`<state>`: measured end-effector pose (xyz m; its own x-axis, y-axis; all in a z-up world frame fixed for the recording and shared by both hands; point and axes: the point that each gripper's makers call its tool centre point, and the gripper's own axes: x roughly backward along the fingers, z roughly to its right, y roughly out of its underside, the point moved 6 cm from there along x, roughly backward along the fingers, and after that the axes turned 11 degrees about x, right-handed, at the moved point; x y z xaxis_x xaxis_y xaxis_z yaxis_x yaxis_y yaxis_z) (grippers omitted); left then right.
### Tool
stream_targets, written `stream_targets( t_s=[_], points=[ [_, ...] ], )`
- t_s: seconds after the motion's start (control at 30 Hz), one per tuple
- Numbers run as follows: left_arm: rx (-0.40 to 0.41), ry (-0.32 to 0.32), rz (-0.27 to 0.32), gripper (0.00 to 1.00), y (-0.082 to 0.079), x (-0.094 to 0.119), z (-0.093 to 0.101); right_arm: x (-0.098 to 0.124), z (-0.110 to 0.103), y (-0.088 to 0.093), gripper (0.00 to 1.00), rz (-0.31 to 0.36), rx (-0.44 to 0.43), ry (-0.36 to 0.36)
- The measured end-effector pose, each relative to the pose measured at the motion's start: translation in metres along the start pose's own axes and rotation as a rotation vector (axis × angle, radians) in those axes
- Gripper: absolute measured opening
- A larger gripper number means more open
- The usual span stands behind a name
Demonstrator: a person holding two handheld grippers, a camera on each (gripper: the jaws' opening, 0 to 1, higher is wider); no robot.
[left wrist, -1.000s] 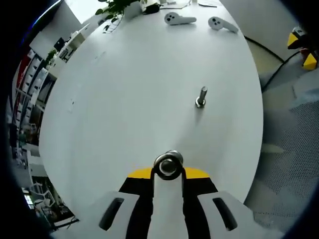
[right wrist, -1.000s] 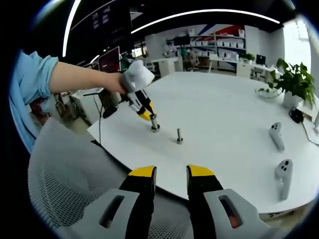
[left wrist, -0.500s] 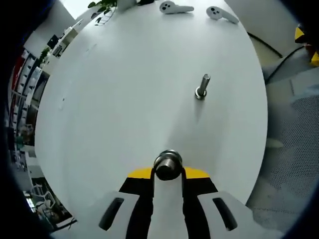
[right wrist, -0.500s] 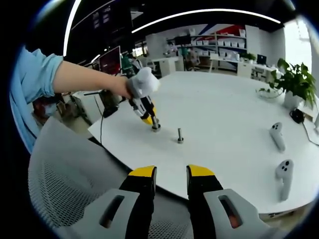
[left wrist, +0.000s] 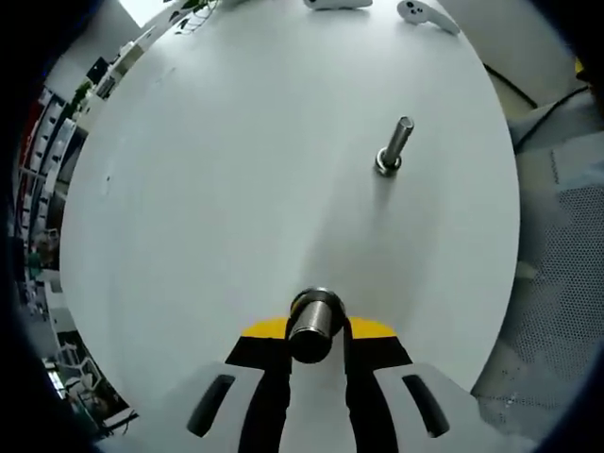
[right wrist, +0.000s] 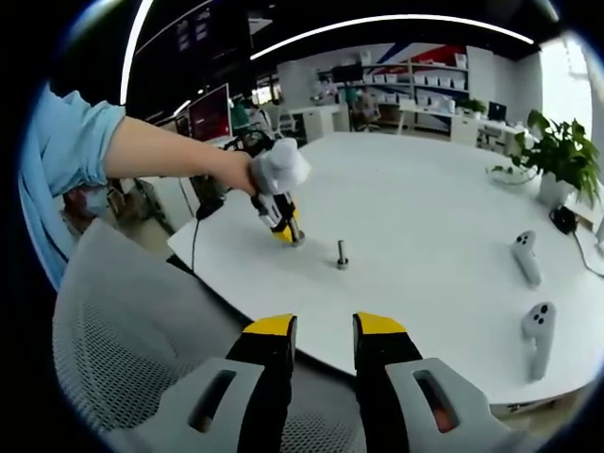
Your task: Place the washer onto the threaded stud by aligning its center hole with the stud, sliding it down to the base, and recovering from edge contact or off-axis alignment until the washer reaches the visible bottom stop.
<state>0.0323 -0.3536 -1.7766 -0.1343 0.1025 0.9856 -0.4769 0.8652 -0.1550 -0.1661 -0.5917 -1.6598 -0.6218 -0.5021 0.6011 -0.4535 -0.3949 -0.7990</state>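
Note:
On the white table (left wrist: 208, 189) a bare threaded stud (left wrist: 394, 151) stands upright, up and to the right of my left gripper (left wrist: 316, 332). Its yellow-tipped jaws close on a metal washer (left wrist: 314, 310), which sits around the top of a second short stud right at the tips. In the right gripper view a gloved hand holds that left gripper (right wrist: 289, 232) steeply over this near stud, with the bare stud (right wrist: 342, 255) a little to its right. My right gripper (right wrist: 325, 330) hangs off the table's edge, open, with nothing between its jaws.
Two white controllers (right wrist: 524, 257) lie at the table's right side, and one (left wrist: 425, 11) shows at the far edge. A potted plant (right wrist: 557, 156) stands at the back right. A grey mesh chair (right wrist: 123, 349) is beside the table, and a person's bare forearm (right wrist: 160, 151) reaches in.
The hand has shifted the left gripper slightly right and more upright over the near stud. The left camera tilted, so the near stud now shows more of its side.

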Motion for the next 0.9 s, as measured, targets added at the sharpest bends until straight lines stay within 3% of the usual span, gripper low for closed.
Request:
stream_targets(
  t_s=[0.13,0.2,0.23,0.3,0.37,0.57,0.67,0.73,0.8,0.9],
  points=[
    [0.003,-0.002,-0.006,0.19,0.0,0.0,0.0,0.0,0.0,0.001,0.26,-0.008,0.002,-0.002],
    [0.06,-0.014,-0.011,0.2,0.002,0.001,-0.001,0.0,0.0,0.001,0.26,-0.013,0.003,-0.001],
    [0.04,-0.026,0.013,0.22,0.001,0.002,-0.004,0.0,0.0,0.001,0.26,-0.015,0.001,0.001],
    [0.005,-0.037,0.049,0.38,0.002,0.005,-0.008,0.0,0.0,0.002,0.26,-0.015,-0.001,0.001],
    [0.028,-0.039,0.052,0.51,0.009,0.012,-0.011,0.0,0.0,0.002,0.26,-0.02,0.002,0.003],
    [0.028,-0.062,0.114,0.54,0.025,0.043,-0.014,0.0,0.0,0.002,0.26,-0.028,0.005,0.005],
    [0.071,-0.057,0.193,0.55,0.032,0.066,-0.011,0.0,0.0,0.002,0.26,-0.029,0.001,0.006],
    [0.116,-0.018,0.28,0.57,0.036,0.085,-0.003,0.0,0.0,0.002,0.26,-0.03,0.002,0.007],
    [0.185,0.014,0.321,0.59,0.046,0.107,0.005,0.0,0.0,0.002,0.26,-0.03,0.004,0.004],
    [0.236,0.031,0.435,0.6,0.057,0.145,0.017,0.0,-0.001,0.002,0.26,-0.029,0.009,-0.003]
  ],
)
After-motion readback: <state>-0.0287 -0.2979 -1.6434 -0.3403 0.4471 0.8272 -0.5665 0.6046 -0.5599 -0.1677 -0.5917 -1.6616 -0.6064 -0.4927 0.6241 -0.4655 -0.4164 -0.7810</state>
